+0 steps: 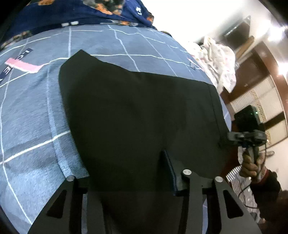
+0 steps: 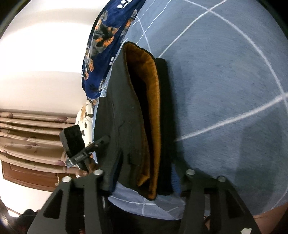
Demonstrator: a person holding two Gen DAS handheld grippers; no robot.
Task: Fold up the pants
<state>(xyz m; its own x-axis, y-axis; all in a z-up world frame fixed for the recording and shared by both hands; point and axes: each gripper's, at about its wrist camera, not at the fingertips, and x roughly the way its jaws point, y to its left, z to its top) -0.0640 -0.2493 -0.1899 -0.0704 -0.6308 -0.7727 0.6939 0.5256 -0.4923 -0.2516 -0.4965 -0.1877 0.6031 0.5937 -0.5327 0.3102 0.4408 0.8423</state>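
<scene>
Black pants (image 1: 136, 111) lie flat on a grey-blue bedsheet (image 1: 32, 117) with white grid lines. In the right wrist view the pants (image 2: 118, 111) show their waistband opening with an orange-brown lining (image 2: 151, 111). My left gripper (image 1: 126, 172) is open, its jaws spread wide over the near edge of the pants; only the right finger (image 1: 169, 171) shows clearly. My right gripper (image 2: 144, 172) is open, its jaws standing either side of the waistband end. The right gripper also shows in the left wrist view (image 1: 246, 136) at the pants' right edge, and the left gripper in the right wrist view (image 2: 84, 153).
A dark blue patterned blanket (image 1: 81, 12) lies at the far end of the bed, also seen in the right wrist view (image 2: 106, 45). A white printed cloth (image 1: 219, 59) hangs past the bed's right side. Wooden furniture (image 2: 27, 136) stands beyond the bed.
</scene>
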